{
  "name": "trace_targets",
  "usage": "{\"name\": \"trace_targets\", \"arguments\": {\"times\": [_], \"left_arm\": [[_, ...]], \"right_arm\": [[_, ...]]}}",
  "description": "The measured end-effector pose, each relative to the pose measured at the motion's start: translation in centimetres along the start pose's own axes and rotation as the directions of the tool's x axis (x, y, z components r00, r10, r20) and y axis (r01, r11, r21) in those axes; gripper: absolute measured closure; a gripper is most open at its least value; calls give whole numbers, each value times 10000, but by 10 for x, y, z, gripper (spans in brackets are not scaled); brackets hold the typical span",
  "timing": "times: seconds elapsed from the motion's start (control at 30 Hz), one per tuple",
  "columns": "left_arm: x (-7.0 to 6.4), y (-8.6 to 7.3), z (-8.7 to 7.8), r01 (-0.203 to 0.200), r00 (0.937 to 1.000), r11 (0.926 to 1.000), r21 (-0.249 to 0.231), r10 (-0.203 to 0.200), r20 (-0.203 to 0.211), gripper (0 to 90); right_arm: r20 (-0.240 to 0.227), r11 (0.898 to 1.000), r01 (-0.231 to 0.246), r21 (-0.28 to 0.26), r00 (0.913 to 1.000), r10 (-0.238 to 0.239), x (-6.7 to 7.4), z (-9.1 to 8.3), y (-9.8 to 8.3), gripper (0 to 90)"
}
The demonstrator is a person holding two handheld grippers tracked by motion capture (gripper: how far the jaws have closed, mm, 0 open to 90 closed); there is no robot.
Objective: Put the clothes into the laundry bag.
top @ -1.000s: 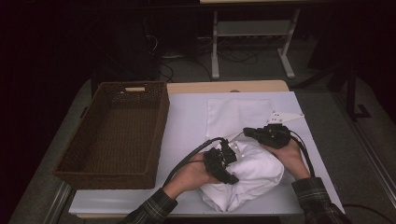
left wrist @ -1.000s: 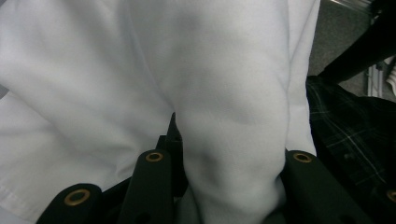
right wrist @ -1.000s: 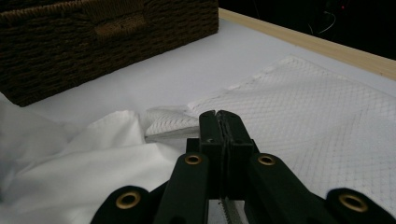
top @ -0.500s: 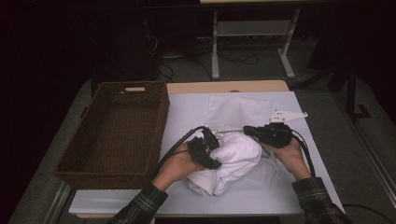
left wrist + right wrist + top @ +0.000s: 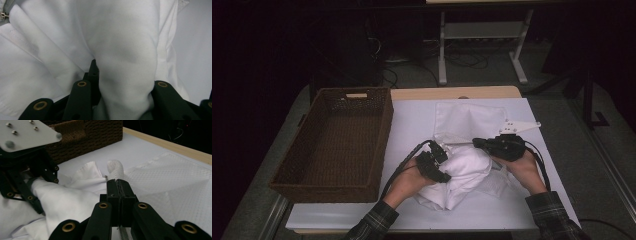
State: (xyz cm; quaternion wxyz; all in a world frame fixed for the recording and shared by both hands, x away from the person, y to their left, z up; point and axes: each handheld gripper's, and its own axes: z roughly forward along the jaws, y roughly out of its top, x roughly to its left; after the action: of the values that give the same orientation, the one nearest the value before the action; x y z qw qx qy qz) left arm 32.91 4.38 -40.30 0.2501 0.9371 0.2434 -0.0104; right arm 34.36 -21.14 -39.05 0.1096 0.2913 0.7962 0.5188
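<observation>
I find the left tongs (image 5: 438,161) grasping the white garment's (image 5: 464,172) bulk; the right tongs (image 5: 479,143) clenched on the mesh bag's (image 5: 469,120) edge, just beyond it.

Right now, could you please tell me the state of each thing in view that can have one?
white garment: bunched, being pushed into the bag.
mesh laundry bag: flat on the table, edge pinched.
wicker basket: empty, upright.
left gripper: clamped on a garment fold.
right gripper: shut on the bag's edge.

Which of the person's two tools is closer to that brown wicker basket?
Left. The left tool grips white cloth just beside the basket; the right tool is farther off.
</observation>
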Motion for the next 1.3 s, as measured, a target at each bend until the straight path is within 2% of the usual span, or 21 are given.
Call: {"name": "trace_targets", "arguments": {"times": [0.27, 0.33, 0.4, 0.57, 0.67, 0.83, 0.93, 1.0, 1.07, 1.13, 1.3], "left_arm": [[-3, 0, 4, 35, 9998, 10000, -15, -35, -220, 650], [-3, 0, 4, 52, 9997, 10000, -10, -52, -218, 650], [-2, -1, 4, 83, 9998, 9999, -68, -84, -168, 650], [-2, -1, 5, 59, 9998, 10000, -34, -60, -191, 650], [-3, 0, 6, 37, 9997, 10000, -12, -38, -250, 650], [-4, -1, 7, 46, 9995, 10000, -44, -47, -318, 649], [-4, -1, 7, 37, 9994, 10000, -62, -39, -354, 649], [-4, -2, 7, 54, 9995, 9999, -125, -58, -321, 649], [-4, -2, 7, 68, 9995, 9999, -148, -73, -298, 648], [-4, -2, 8, 92, 9995, 9998, -160, -97, -294, 648], [-4, -2, 8, 118, 9995, 9998, -166, -123, -301, 647]], "right_arm": [[-4, 9994, 189, 285, 9998, -189, 13, -12, 1, 886], [-103, 9986, 242, 477, 9997, -238, 16, -12, 0, 886], [-12, 9960, 457, 774, 9990, -457, 19, -12, -2, 886], [-230, 9961, 246, 850, 9995, -227, 24, -18, -9, 886], [-447, 9958, 230, 891, 9988, -190, 27, -11, -8, 886], [-780, 9915, 319, 1264, 9967, -221, 34, 16, -3, 882], [-691, 9921, 294, 1216, 9974, -211, 32, 20, -3, 840], [-563, 9934, 279, 1110, 9982, -217, 30, 14, -3, 784], [-380, 9956, 293, 889, 9989, -260, 25, 1, -3, 712], [-362, 9976, 147, 676, 9993, -123, 19, -14, -6, 677], [-56, 9984, -227, 517, 9997, 230, 6, -45, -20, 653]]}}
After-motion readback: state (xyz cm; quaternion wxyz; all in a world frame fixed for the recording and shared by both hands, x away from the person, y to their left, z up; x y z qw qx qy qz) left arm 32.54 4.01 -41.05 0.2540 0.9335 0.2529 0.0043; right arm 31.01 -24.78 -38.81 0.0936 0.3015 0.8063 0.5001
